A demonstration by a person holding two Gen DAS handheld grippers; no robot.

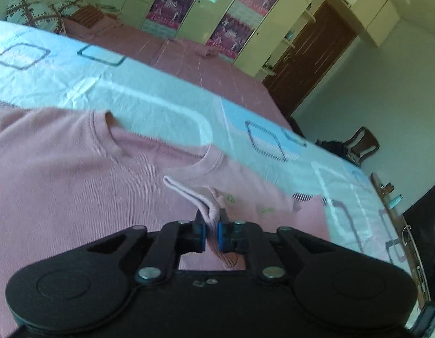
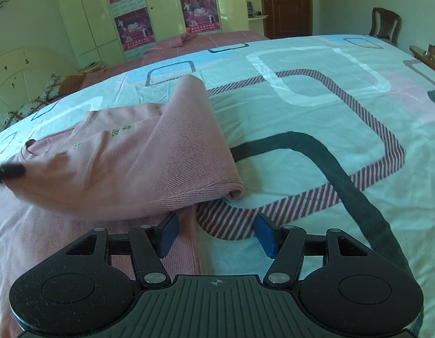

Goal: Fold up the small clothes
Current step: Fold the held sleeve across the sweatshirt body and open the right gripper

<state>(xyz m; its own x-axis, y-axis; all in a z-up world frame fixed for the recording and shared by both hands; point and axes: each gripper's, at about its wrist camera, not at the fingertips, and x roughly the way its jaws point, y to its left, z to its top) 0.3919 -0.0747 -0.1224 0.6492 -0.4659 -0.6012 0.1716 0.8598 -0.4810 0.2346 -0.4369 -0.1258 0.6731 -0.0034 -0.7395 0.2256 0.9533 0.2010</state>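
A pink ribbed sweater (image 1: 84,169) lies on the patterned bed sheet (image 1: 149,95), its neckline toward the far side. My left gripper (image 1: 210,225) is shut on the sweater's sleeve cuff (image 1: 194,197) and holds it lifted over the body of the sweater. In the right wrist view the sweater (image 2: 132,157) has its sleeve folded over the body, and the left gripper's black tip (image 2: 8,170) shows at the left edge. My right gripper (image 2: 214,235) is open and empty, just above the sweater's edge and the sheet (image 2: 316,118).
A second bed with a pink cover (image 1: 189,59) lies beyond. Wardrobes with posters (image 2: 132,19) line the far wall, next to a brown door (image 2: 285,2). A wooden chair (image 2: 383,25) stands past the bed. Pillows (image 1: 34,14) lie near the headboard.
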